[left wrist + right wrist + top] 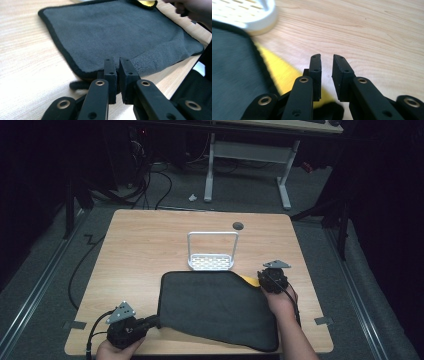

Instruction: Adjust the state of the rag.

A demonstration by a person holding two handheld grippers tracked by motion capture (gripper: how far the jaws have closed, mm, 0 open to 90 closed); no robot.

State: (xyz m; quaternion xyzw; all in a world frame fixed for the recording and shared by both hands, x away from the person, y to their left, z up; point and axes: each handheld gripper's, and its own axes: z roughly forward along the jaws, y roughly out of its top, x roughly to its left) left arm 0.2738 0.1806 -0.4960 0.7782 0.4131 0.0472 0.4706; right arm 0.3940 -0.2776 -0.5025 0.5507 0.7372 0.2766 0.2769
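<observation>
One dark grey cloth (220,307) lies flat on the counter (145,250), spread across the near half. It has a yellow underside (251,281), exposed at the far right corner.

One white wire stand (211,251) sits upright just behind the far edge of the cloth. One round dark port (238,226) is set in the counter near its far edge.

I hold two tongs, one in each hand.

Left tongs (150,322): positioned at the near left corner of the cloth. In the left gripper view, the left tongs (117,72) are clamped almost fully together on the black hem of that corner, with only a thin slit between the two pads.

Right tongs (261,279): positioned at the far right corner of the cloth, beside the yellow patch. In the right gripper view, the right tongs (327,67) stand narrowly apart over bare wood, and nothing sits between the pads. The yellow underside (278,72) lies just to one side of them.

View differences:
- The high view gives the full outline of the cloth, the whole stand with its handle loop, and both of my forearms.
- The left gripper view shows the nap of the cloth (120,32) and the pinched hem.
- The right gripper view shows the perforated base of the stand (249,12), blurred.
</observation>
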